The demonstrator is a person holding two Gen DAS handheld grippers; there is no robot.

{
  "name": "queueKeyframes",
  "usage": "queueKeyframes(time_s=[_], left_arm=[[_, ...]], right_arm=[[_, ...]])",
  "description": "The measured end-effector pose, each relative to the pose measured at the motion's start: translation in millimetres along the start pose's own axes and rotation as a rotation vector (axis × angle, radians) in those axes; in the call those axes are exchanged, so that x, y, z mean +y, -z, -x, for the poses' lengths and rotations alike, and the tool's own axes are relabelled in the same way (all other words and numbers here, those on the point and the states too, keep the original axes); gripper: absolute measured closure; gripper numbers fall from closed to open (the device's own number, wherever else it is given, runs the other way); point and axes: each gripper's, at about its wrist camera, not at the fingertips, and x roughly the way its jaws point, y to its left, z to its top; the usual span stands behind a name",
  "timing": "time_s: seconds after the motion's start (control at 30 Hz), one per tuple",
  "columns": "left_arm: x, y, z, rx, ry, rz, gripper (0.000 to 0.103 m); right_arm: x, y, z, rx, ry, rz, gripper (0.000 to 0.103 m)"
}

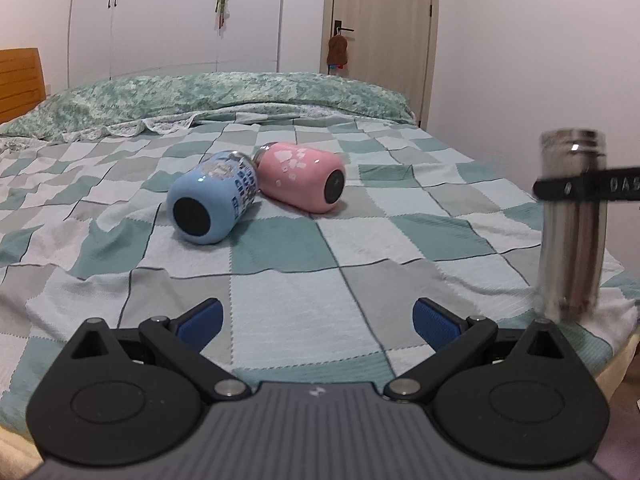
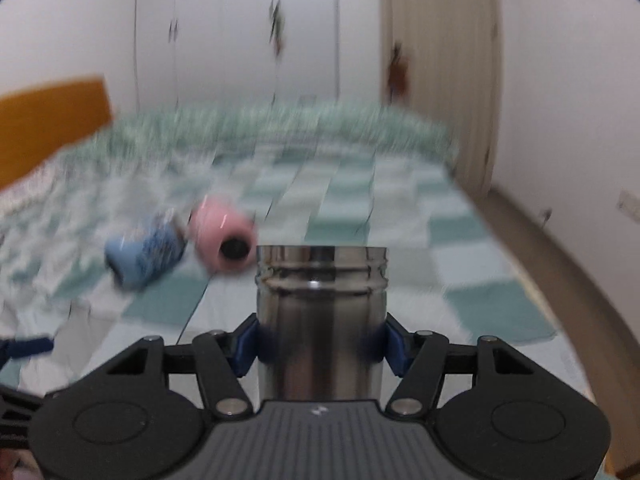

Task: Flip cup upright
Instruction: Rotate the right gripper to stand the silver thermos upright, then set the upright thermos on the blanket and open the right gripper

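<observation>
Right gripper (image 2: 321, 346) clamps an upright shiny steel cylindrical cup (image 2: 321, 320) near the bed's (image 1: 280, 312) right edge; left gripper (image 1: 318, 320) gapes empty. Next, seemingly: set down, release.

a home bedroom: checked bed (image 1: 280, 280), white wardrobe (image 1: 176, 16), wooden door (image 1: 380, 20).

checkered bed (image 1: 280, 288), white wardrobe (image 1: 176, 16), beige door (image 1: 380, 12), wooden headboard (image 1: 20, 80)
</observation>
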Motion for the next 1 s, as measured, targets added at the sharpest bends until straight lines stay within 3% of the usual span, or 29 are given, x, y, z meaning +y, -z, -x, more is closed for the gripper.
queueKeyframes(time_s=[0.33, 0.53, 0.57, 0.8, 0.87, 1.0], left_arm=[[-19, -5, -6, -0.023, 0.001, 0.001, 0.0], [-28, 0, -10, -0.005, 0.002, -0.018, 0.0], [-29, 1, -10, -0.003, 0.0, -0.02, 0.0], [-31, 0, 3, -0.051, 0.015, -0.025, 0.0], [-32, 0, 15, -0.087, 0.024, -0.035, 0.0], [-29, 2, 45, -0.163, 0.04, -0.04, 0.0]], right_arm=[[-36, 13, -10, -0.404, 0.114, 0.086, 0.042], [-55, 53, -41, -0.343, 0.104, 0.038, 0.042], [-56, 59, -39, -0.373, 0.099, 0.036, 0.042], [-59, 64, -29, -0.37, 0.089, 0.026, 0.041], [-54, 61, -20, -0.378, 0.091, 0.011, 0.02], [-47, 63, 16, -0.416, 0.084, 0.006, 0.013]])
